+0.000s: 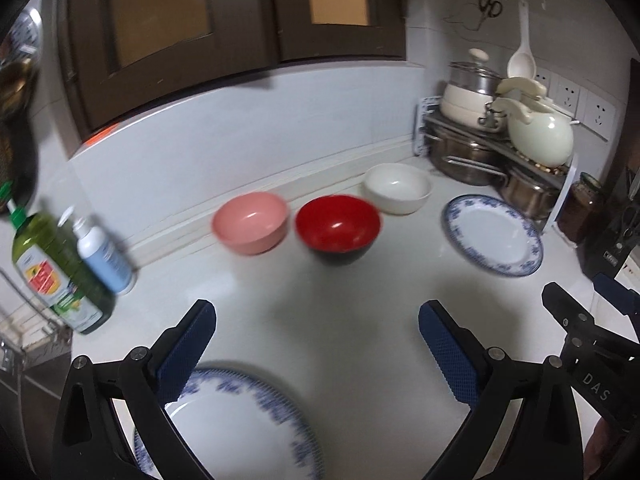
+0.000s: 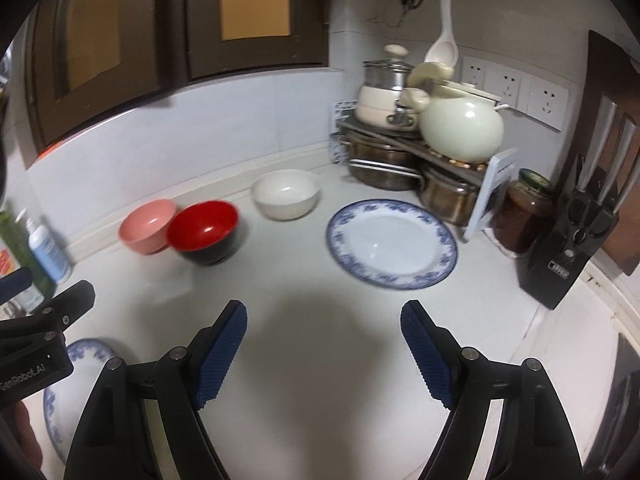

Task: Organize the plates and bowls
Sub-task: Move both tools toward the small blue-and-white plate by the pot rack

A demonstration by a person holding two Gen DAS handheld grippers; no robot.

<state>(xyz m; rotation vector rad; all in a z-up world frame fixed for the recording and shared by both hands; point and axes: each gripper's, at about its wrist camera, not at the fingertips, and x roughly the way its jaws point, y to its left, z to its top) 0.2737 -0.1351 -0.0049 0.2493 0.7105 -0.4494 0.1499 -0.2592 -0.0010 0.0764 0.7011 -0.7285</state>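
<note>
Both the left tongs (image 1: 316, 344) and right tongs (image 2: 324, 348) are hanging wide open over the worktop (image 2: 320, 300), holding nothing. Taking the red bowl (image 1: 337, 227) as landmark: the pink bowl (image 1: 251, 222) is sitting just left of it, the white bowl (image 1: 397, 187) behind-right, the far plate (image 1: 492, 234) further right, the near plate (image 1: 236, 424) in front. For stacking plates, the tongs should be pinching one rim squarely and lifting level.

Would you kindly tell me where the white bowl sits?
In both views the white bowl stands by the back wall, between the red bowl and the steel pots.
</note>
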